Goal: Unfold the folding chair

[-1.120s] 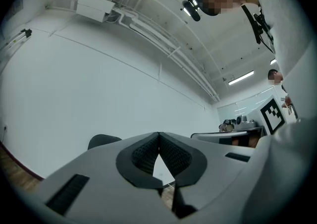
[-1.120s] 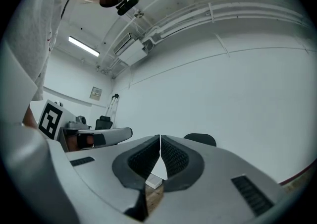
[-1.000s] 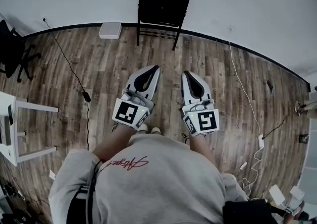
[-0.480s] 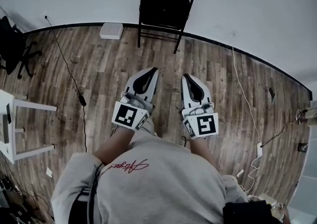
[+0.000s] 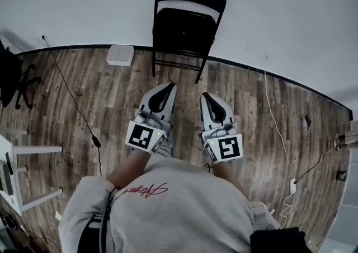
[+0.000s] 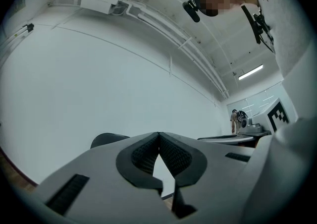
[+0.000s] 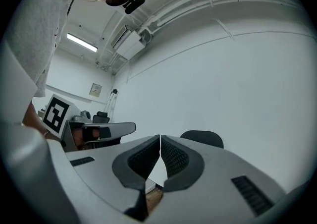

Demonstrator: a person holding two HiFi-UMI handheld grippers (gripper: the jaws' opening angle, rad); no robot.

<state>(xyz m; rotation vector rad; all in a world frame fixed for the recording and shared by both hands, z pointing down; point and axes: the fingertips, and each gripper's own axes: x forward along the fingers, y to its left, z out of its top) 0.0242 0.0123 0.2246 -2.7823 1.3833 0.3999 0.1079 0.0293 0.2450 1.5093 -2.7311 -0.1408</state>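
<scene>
Head view, folding chair (image 5: 188, 19) at wall (image 5: 291, 11), left gripper (image 5: 169, 86), right gripper (image 5: 205, 95), jaws closed, empty.

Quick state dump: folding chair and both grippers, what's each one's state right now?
folding chair: folded flat, standing upright against the wall, nothing touching it
left gripper: shut, pads together, empty, short of the chair
right gripper: shut, pads together, empty, short of the chair
</scene>
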